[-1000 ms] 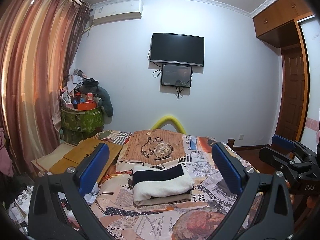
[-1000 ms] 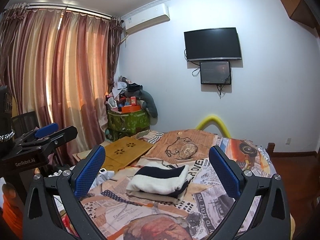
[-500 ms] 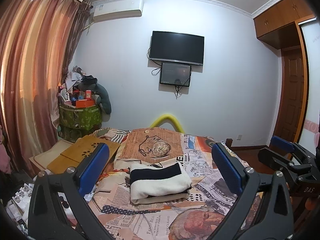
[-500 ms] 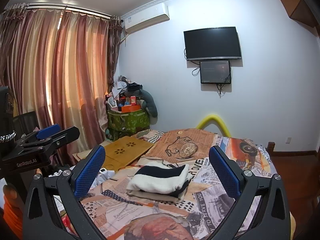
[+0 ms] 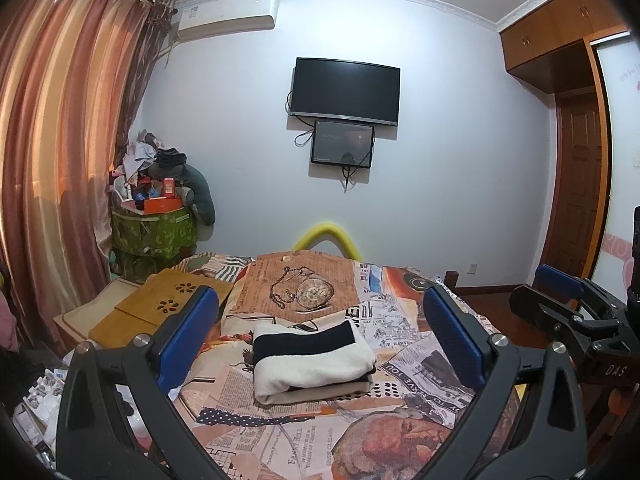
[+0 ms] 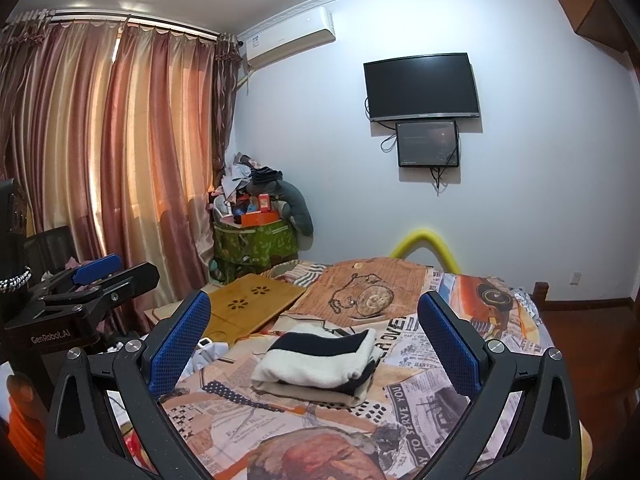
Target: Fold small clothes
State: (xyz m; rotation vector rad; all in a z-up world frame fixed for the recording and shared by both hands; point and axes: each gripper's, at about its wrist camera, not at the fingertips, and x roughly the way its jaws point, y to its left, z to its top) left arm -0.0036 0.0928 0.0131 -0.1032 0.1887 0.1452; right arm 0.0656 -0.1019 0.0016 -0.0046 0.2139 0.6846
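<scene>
Folded cream-and-navy garment resting on the newspaper-print bedspread, perhaps atop another. Left gripper and right gripper spread wide, empty, above it.

A small pile of folded clothes lies on the bed, on a cover printed with newspaper clippings. The top piece is a thick knit garment, cream-white with a broad dark navy band across its far half, folded into a neat, roughly rectangular bundle with a rounded fold at the near edge. Under it sits a flatter beige piece, and from the right wrist view a dark layer shows between the two at the right end of the pile. The pile lies flat, near the middle of the bed, just in front of the pocket-watch print.
</scene>
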